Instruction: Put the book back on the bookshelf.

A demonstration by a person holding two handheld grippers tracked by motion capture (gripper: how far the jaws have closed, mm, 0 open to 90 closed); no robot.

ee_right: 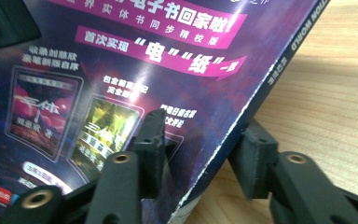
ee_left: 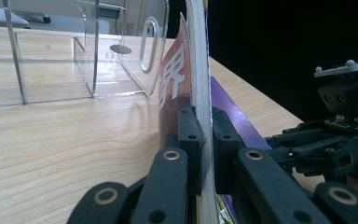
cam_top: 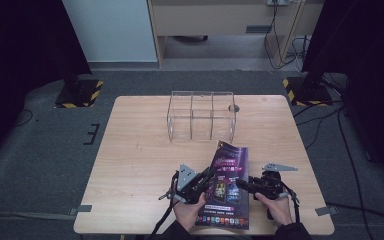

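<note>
Magazine (cam_top: 228, 185) is lying at 6 o'clock on the table (cam_top: 140, 150), with the clear acrylic organizer (cam_top: 201, 116) at 12. Left gripper (cam_top: 209, 175) is clamped on its left edge, lifting it. Right gripper (cam_top: 241, 185) is spread wide, straddling the spine edge, not yet closed. Judged light, floppy, glossy-slick; best taken at the stiff spine.

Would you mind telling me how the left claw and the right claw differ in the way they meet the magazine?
The left claw is shut on the magazine, its jaws pressed against both faces of the magazine's edge, while the right claw is open, its jaws straddling the spine with gaps either side. The left claw meets the magazine's left side, the right claw its right side. Both are hand-held near the table edge closest to the person.
</note>
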